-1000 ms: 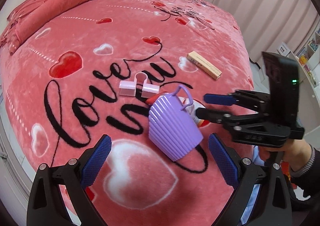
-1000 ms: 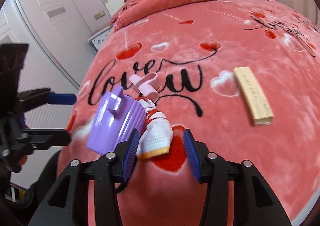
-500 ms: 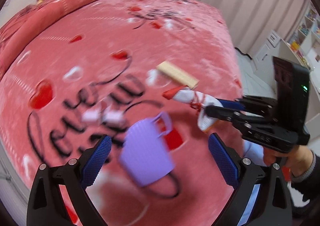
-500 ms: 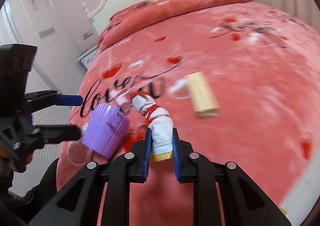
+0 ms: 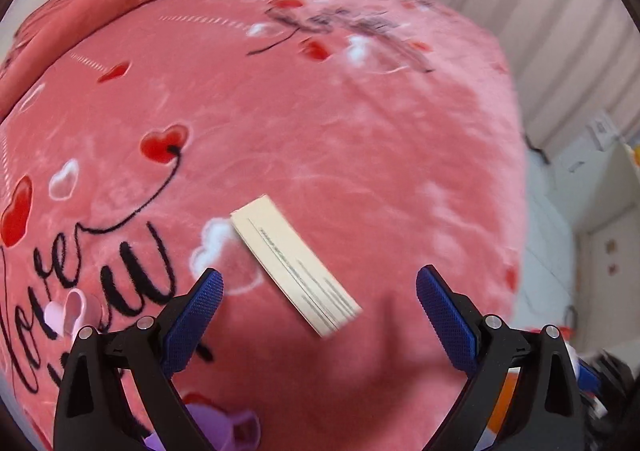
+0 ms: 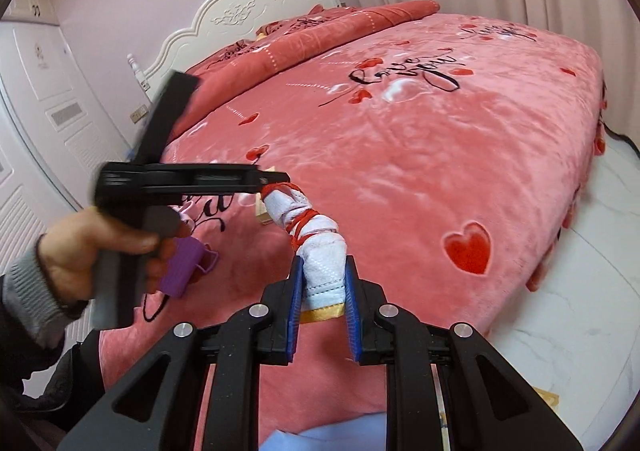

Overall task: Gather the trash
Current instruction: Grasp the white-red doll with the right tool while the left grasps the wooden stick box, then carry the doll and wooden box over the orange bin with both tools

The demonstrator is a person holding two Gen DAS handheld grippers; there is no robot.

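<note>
My right gripper is clamped on the lower end of a white wrapper bound with red string, and holds it lifted clear of the bed. That piece counts as collected, though I see no bin in either view, so where it goes I cannot tell.

My left gripper has its jaws spread wide and holds nothing. Between its fingers, toward 12 o'clock, lies a long beige box flat on the blanket; I judge it the next thing to take.

Still lying on the bed are a small pink piece at 9 o'clock of the left view and a purple ribbed cup at its 6 o'clock. So: one item in hand, about three left.
</note>
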